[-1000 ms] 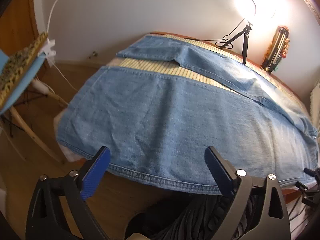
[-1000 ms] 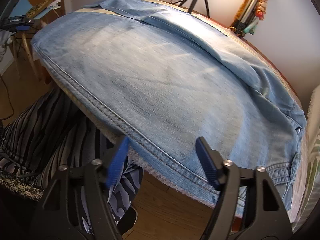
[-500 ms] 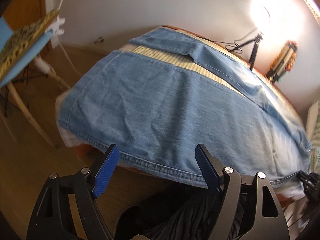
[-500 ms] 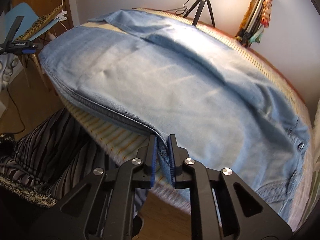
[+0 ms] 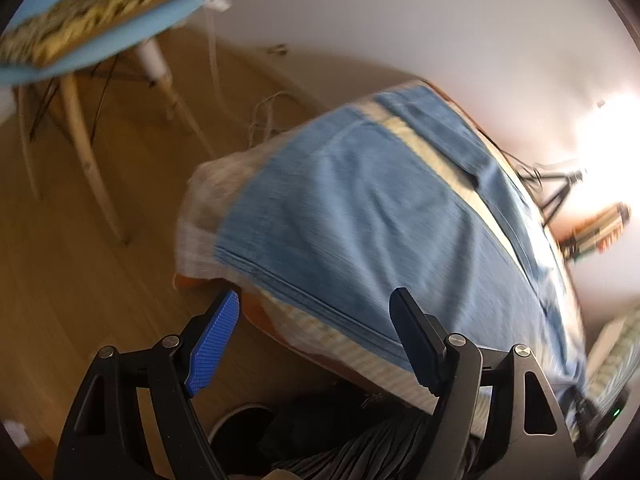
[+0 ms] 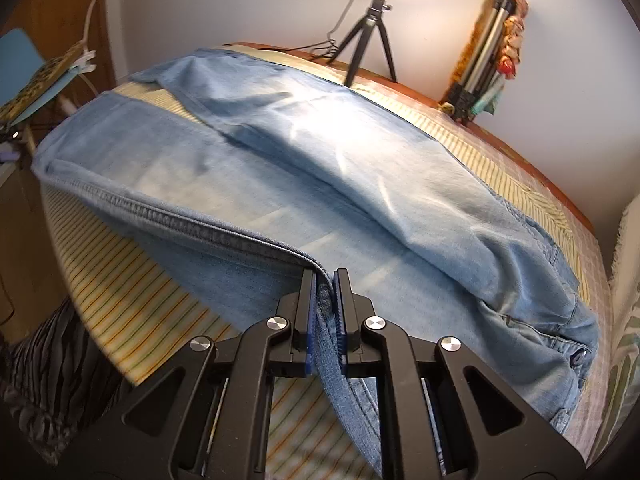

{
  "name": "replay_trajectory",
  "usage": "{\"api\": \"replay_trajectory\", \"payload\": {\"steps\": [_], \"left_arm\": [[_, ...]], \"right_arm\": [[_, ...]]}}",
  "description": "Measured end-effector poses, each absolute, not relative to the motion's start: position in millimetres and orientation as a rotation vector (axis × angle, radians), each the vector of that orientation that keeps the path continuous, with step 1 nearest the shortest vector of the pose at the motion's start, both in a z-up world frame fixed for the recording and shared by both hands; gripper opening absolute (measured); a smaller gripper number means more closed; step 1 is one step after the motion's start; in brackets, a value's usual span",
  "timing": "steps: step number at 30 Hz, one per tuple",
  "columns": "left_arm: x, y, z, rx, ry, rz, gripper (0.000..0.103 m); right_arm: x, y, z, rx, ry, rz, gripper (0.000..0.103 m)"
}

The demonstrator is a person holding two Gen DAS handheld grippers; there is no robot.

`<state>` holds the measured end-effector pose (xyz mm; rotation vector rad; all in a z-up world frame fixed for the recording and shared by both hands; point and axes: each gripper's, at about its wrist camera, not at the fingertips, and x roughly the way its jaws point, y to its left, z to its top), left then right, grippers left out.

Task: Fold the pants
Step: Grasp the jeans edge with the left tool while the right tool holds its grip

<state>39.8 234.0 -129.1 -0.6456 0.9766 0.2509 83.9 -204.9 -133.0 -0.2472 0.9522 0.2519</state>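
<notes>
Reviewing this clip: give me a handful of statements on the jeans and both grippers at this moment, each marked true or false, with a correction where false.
1. The right gripper is shut on the outer seam of the jeans. True.
2. The left gripper is also clamped on the denim. False: its fingers stand wide apart, in front of the seam edge, holding nothing.
3. The seam rises off the striped cover near the right gripper. True.
4. The two legs already lie stacked. False: they lie side by side, with a strip of cover showing between them near the hems.
5. A lit ring light on a small tripod stands beyond the jeans. True.
</notes>
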Motion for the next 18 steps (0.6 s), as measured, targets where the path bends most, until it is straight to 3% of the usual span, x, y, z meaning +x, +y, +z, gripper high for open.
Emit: {"api": "replay_trajectory", "payload": {"steps": [18], "left_arm": [[54.1,258.9,-185.2,-0.930,1.001,0.278,0.077]], "right_arm": [[83.9,-205.8,-152.9,-0.247,0.978,0.233,0.009]]}}
